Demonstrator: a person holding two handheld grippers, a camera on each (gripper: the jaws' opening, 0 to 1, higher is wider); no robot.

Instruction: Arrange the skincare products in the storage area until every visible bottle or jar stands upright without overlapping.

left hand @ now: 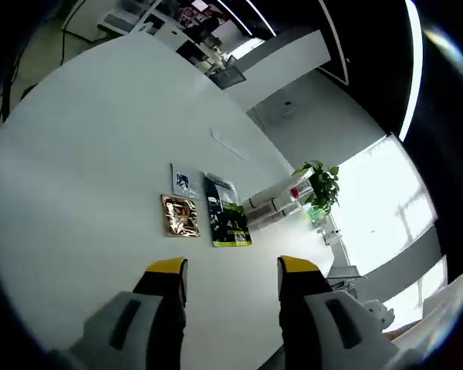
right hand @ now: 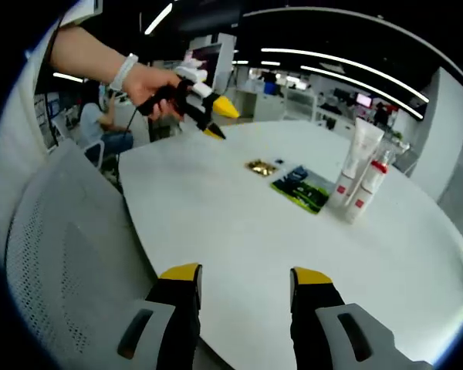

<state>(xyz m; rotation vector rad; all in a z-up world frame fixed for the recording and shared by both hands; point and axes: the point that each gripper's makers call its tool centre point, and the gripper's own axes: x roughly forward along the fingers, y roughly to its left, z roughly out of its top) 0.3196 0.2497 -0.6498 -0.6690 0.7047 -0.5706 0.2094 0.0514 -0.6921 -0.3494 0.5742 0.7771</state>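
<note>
Skincare products: two white tubes are standing upright on the round white table (right hand: 239, 231), the taller tube (right hand: 356, 158) and the shorter red-capped bottle (right hand: 368, 190) touching or just beside each other; in the left gripper view the same pair (left hand: 282, 199) is appearing tilted by the camera's roll, next to the sachets
Left gripper (left hand: 233, 271): its yellow-tipped jaws are standing apart with nothing between them, hovering above the bare table (left hand: 100, 154); in the right gripper view this left gripper (right hand: 208, 116) is being held in the person's hand (right hand: 150, 86) over the far edge of the table, well apart from the tubes
Right gripper (right hand: 243, 277): released, jaws spread and holding nothing, hanging over the near edge of the table
Flat sachets: a gold sachet (left hand: 180, 215), a dark green-and-black sachet (left hand: 228, 212) and a small grey-white sachet (left hand: 184, 183) are lying flat near one another; in the right gripper view the gold sachet (right hand: 260, 166) and the dark sachet (right hand: 302, 186) are lying between the left gripper and the tubes
Person: a bare forearm with a white wristband (right hand: 124, 71) is reaching in from the left
Surroundings: a grey mesh chair back (right hand: 69, 247) is standing just beside the table; a green plant (left hand: 321, 185) is showing beyond the tubes; an office with ceiling light strips is lying behind
</note>
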